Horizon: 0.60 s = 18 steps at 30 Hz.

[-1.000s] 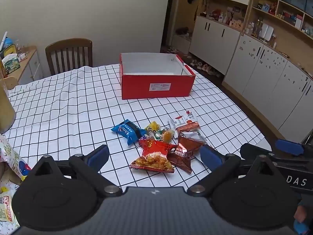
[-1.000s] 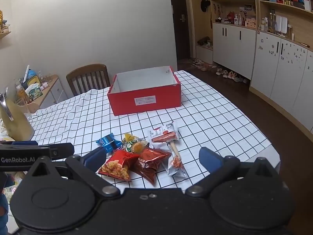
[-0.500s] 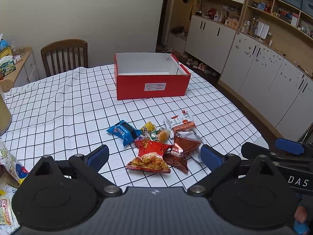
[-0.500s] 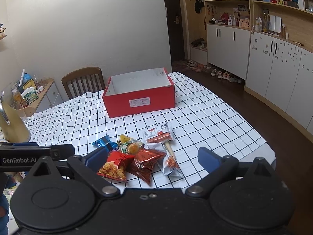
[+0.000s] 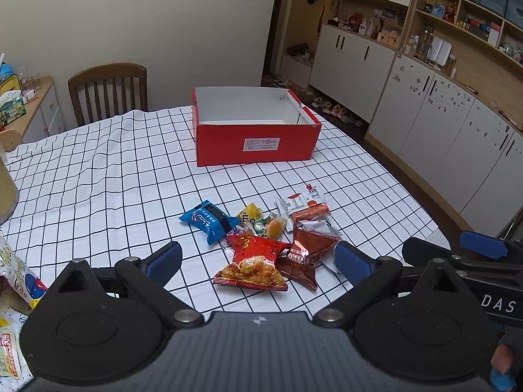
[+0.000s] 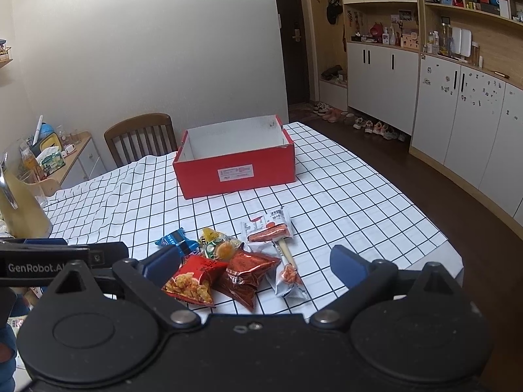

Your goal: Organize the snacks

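A red box [image 5: 256, 143] stands open-topped on the checked tablecloth [image 5: 108, 176] at the far side of the table, its long side with the white label facing the cameras; inside it looks empty. Nearer the table's front edge lies a loose heap of snacks. A blue packet [image 5: 209, 220] lies at the left of the heap, its long axis running from far-left to near-right. Beside it are small yellow and green sweets [image 5: 261, 222]. A red bag [image 5: 253, 263] printed with fried snacks lies nearest the front, its top pointing away toward the box, and a dark red-brown bag [image 5: 305, 254] touches its right side. Behind those, a white packet with a sausage [image 5: 304, 207] lies across, and in the right wrist view a second white stick-shaped packet [image 6: 287, 269] runs lengthwise toward the front edge.

The left gripper [image 5: 258, 256] hovers above the heap with its blue pads spread wide, holding nothing. The right gripper [image 6: 255, 263] is likewise spread wide and empty, just to the right. A wooden chair [image 5: 108, 89] stands behind the table.
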Motion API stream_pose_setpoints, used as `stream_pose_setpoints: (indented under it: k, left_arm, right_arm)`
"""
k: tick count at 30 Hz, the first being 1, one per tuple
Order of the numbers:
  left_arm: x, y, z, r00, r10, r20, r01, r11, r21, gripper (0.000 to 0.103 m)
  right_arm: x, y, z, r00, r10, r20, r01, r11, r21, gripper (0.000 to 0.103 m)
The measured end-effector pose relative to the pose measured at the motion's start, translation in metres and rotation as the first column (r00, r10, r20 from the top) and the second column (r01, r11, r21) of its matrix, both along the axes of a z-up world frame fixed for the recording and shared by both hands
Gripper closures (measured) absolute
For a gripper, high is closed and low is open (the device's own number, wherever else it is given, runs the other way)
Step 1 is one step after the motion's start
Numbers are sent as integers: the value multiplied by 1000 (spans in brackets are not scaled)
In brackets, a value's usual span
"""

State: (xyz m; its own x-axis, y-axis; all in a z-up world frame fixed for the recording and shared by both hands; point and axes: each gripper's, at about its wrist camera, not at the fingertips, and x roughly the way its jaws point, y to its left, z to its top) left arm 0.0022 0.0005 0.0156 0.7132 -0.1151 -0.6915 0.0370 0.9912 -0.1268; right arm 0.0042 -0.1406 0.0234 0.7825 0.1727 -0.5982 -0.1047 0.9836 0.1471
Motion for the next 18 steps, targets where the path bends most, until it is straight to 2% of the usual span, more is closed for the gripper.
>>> stream_pose_setpoints:
  k: [5,12,18]
  left_arm:
    - [3,2,-2,1000,-6,-8,6,1000,3,3]
    - [15,7,-9,1000,14,-26,-14,1000,-11,3]
    - [30,24,-20,996,81,-41,-81,997,-5,3]
  right_arm:
    - [4,1,-2,999,-4,-32,5,1000,28,4]
    - [13,5,-3,999,19,-27,-19,1000,-18,4]
    - [38,0,-16,998,30,-54,-29,999,12,6]
